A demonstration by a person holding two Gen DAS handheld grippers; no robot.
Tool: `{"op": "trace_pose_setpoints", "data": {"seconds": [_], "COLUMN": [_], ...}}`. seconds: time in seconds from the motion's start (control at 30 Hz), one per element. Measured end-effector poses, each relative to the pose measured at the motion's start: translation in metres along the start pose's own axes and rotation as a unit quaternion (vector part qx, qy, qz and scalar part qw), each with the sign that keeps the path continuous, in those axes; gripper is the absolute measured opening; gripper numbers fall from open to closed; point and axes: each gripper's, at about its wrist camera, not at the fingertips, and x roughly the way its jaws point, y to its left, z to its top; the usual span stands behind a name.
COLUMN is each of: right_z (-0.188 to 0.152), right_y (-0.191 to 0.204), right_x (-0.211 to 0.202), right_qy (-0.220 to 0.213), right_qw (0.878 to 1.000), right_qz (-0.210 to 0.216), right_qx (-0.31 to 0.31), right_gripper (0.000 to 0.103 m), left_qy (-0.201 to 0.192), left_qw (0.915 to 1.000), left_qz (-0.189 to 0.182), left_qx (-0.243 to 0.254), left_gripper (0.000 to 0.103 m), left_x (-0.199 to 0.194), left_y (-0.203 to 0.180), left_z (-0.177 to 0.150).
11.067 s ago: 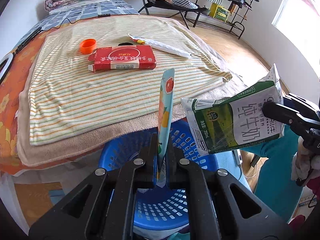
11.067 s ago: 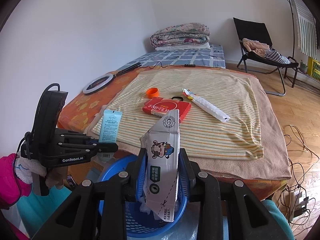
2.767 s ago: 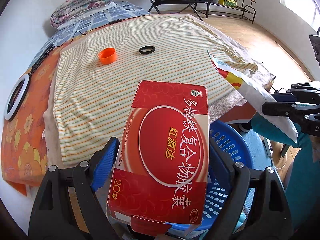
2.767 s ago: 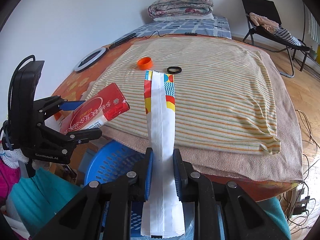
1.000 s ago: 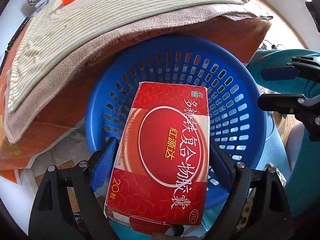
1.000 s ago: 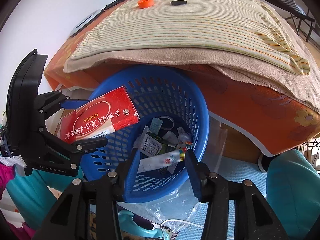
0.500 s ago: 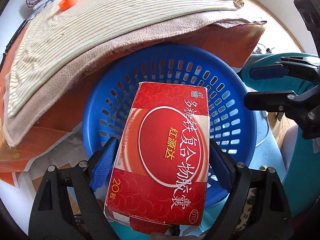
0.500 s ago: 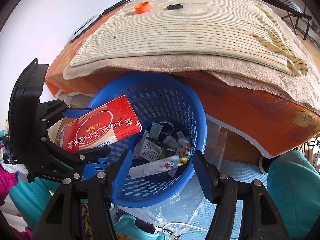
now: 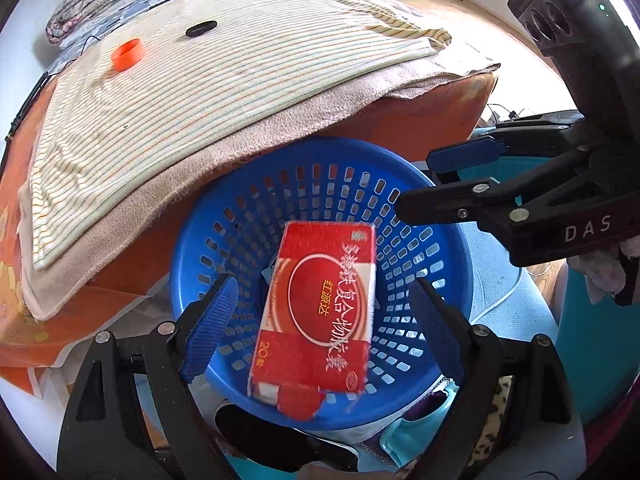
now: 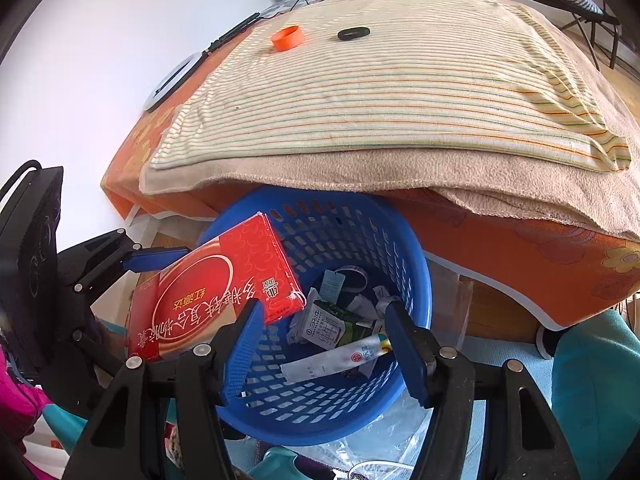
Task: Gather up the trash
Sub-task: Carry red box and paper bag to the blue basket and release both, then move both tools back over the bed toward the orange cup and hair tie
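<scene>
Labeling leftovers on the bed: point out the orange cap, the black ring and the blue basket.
orange cap [image 10: 286, 37], right wrist view, on its top rim.
black ring [image 10: 353, 33], right wrist view, on the band's near edge.
blue basket [image 9: 320, 184], left wrist view, on its perforated far wall.

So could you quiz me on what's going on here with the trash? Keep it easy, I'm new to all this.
1. Fill the gap: the red box is tilted over the blue ____.
2. True or false: the right gripper is shut on a piece of trash.
3. What lies on the striped cloth?
A) an orange cap and a black ring
B) a pair of scissors
C) a glass bottle

Key:
1. basket; the left gripper stands open around the box.
2. False: its jaws are wide apart with nothing between them.
3. A
</scene>
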Motion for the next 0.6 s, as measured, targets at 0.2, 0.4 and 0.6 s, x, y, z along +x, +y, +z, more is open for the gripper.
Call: {"op": "trace_pose_setpoints", "data": {"seconds": [0.2,0.4,0.6], "right_z": [0.007,0.017,0.036], "right_y": [0.000,-0.002,-0.002], "right_x": [0.004,-0.002,-0.011], "right_qy": [0.002,-0.005,-0.016], "right_qw": [1.000,1.000,1.000], "right_qz": [-0.001,0.001,-0.004], "right_qx": [-0.001,0.004,-0.002], "right_gripper": [0.065,0.065,0.070], "left_qy": [-0.005,-0.023,-0.045], "left_qw": [0.9999,0.9990,0.9969], "left_qz": [-0.001,-0.003,0.011], "left_qx": [-0.013,-0.039,-0.064], "left_gripper": [0.090,0.090,0.090], "left_x": [-0.006,-0.018,-0.032], "left_y": [0.005,0.022,0.045], "left_z": [0.006,0.020,0.041]}}
